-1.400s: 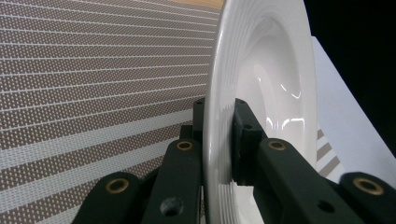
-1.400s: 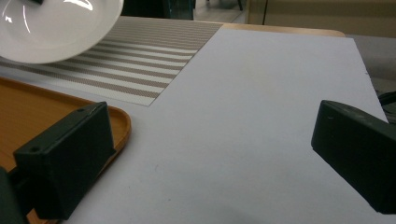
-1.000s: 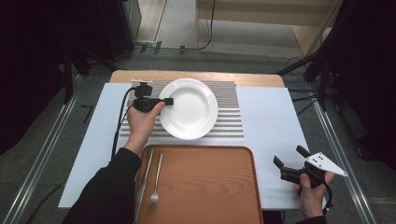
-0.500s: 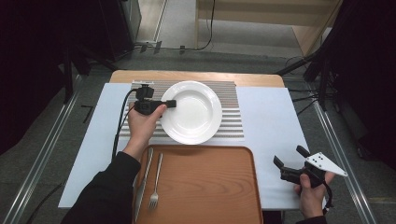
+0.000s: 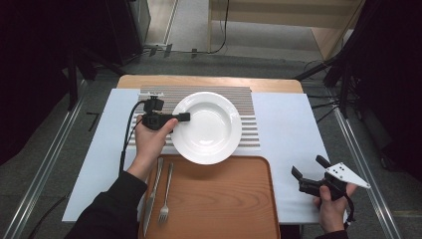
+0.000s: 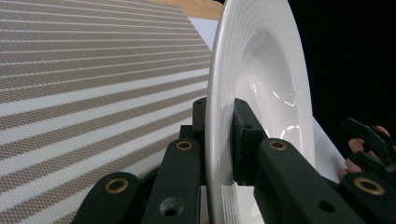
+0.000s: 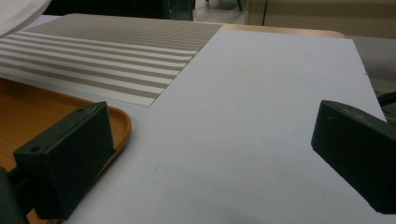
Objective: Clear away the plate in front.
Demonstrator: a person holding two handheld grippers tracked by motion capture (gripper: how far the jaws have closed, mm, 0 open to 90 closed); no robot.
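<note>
A white deep plate (image 5: 209, 127) is held by its left rim in my left gripper (image 5: 182, 117), which is shut on it. The plate hangs over the striped placemat (image 5: 246, 99), and its near edge overlaps the far edge of the wooden tray (image 5: 219, 204). In the left gripper view the plate's rim (image 6: 215, 93) sits clamped between the two black jaws, above the placemat (image 6: 84, 70). My right gripper (image 5: 307, 167) rests at the near right on the white sheet, open and empty. Its jaws stand wide apart in the right gripper view (image 7: 210, 154).
A knife (image 5: 152, 194) and a fork (image 5: 166, 196) lie along the tray's left side. The white sheet (image 5: 288, 129) covers the table, with the tray's corner (image 7: 46, 121) and placemat (image 7: 116, 42) left of my right gripper. Dark stands flank the table.
The left gripper has drawn the plate slightly toward the person and to the right, so it now overlaps the tray's far edge. The right gripper has not moved.
</note>
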